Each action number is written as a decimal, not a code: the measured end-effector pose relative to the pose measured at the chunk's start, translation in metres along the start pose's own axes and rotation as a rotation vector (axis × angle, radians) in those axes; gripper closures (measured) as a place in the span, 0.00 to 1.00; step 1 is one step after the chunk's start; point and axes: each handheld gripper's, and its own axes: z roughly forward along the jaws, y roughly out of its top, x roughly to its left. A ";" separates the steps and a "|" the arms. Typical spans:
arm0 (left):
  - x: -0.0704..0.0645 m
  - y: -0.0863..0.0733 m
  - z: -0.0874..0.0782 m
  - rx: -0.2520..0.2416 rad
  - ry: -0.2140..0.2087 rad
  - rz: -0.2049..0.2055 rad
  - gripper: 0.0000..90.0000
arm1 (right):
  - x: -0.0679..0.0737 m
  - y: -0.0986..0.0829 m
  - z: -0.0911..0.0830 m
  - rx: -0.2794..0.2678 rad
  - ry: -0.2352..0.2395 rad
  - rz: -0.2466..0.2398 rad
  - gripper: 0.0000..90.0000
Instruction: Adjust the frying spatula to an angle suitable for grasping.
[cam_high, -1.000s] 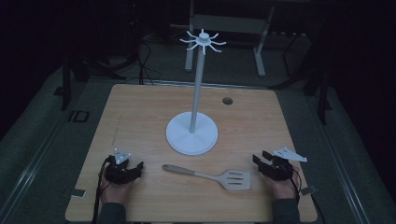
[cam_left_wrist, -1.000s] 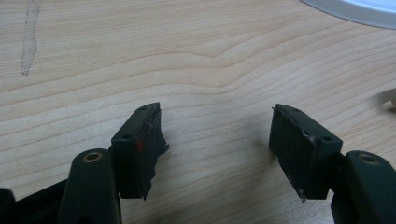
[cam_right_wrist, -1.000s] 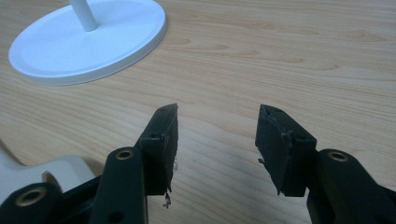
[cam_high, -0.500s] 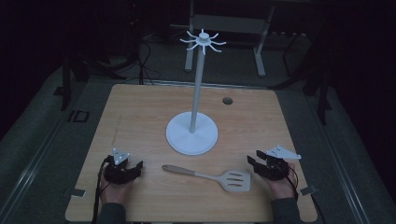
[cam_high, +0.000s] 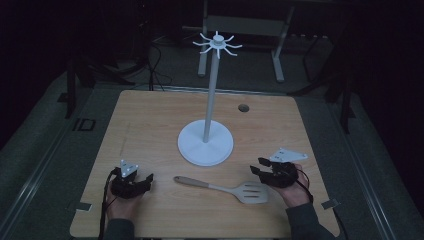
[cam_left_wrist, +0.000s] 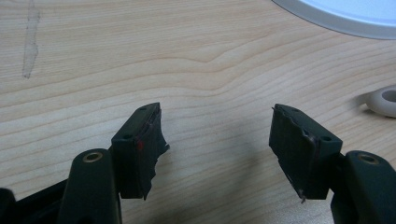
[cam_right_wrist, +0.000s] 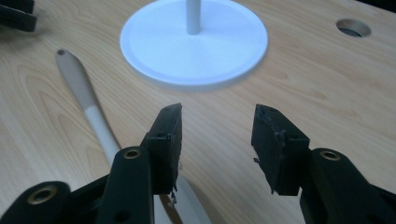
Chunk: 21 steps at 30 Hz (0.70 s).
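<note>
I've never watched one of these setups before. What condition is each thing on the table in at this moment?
spatula: lying flat on the table, not gripped.
hook stand: upright, nothing hanging on its hooks.
left gripper: open, empty, low over bare wood.
right gripper: open, empty, over the spatula's blade end.
table: bare wood, small round hole at back.

Blk claws (cam_high: 259, 170), grey plates, cables

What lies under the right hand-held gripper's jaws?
Under the open right hand-held gripper, the spatula neck passes beneath one jaw on bare table; its head is covered there.
</note>
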 end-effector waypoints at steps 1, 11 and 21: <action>0.000 0.000 0.000 -0.001 0.000 0.002 0.39 | 0.001 0.004 0.001 0.004 0.007 -0.009 0.59; 0.000 0.000 0.000 -0.008 -0.001 -0.009 0.39 | 0.026 0.040 0.014 0.085 0.039 -0.166 0.64; 0.001 0.000 -0.001 -0.010 -0.001 -0.013 0.39 | 0.049 0.061 0.037 0.170 0.074 -0.254 0.60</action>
